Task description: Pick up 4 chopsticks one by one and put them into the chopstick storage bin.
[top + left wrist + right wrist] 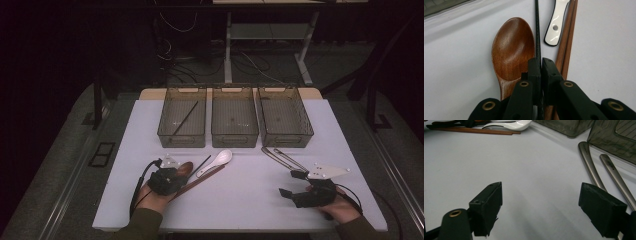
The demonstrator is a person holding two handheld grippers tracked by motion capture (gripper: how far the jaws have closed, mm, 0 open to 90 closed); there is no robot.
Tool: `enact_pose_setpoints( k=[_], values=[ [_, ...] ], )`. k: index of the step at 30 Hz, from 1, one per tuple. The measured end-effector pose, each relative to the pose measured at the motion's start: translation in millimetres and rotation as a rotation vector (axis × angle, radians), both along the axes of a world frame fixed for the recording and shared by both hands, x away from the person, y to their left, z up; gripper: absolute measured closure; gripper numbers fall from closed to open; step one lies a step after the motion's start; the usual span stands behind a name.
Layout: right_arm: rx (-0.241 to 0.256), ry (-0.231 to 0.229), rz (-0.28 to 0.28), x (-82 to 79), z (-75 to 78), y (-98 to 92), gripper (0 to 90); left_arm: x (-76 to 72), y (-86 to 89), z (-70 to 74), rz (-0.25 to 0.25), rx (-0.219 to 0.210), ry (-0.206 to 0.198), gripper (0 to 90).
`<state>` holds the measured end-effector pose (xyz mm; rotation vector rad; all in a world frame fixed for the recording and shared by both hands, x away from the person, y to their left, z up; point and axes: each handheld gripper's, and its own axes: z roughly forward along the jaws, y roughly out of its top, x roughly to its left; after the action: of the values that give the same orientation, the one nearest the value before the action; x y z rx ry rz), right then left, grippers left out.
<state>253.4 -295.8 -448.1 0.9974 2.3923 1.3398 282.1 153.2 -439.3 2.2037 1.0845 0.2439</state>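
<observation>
My left gripper [176, 172] [541, 62] is shut on a thin black chopstick [537, 32] [201, 164] that runs forward between its jaws. Just left of it lies a brown wooden spoon [512, 48] [185, 167]. To its right lie a pair of brown wooden chopsticks [567, 37] [200, 181] and a white ceramic spoon [555, 23] [216, 161]. My right gripper [292, 182] [540, 206] stands open over bare table, nothing between its jaws. Two metal utensil handles [599, 172] [281, 157] lie beside its right jaw.
Three smoky clear bins stand in a row at the back of the white table [240, 195]: the left bin [182, 120] holds one black chopstick [185, 119], the middle bin [234, 119] and the right bin [284, 119] look bare. Desk legs and cables lie beyond.
</observation>
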Motion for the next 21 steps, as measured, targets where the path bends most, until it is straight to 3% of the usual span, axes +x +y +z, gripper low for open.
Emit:
enact_pose_setpoints(
  k=[16,21],
  values=[
    [0.002,0.003,0.001,0.1,0.0,0.1,19.0,-2.1,-1.2,7.9,-0.03,0.005,-0.01,85.4],
    [0.002,-0.002,0.001,-0.2,0.6,0.4,18.6,-2.4,-0.9,10.2,-0.042,-0.014,-0.015,85.4]
  ],
)
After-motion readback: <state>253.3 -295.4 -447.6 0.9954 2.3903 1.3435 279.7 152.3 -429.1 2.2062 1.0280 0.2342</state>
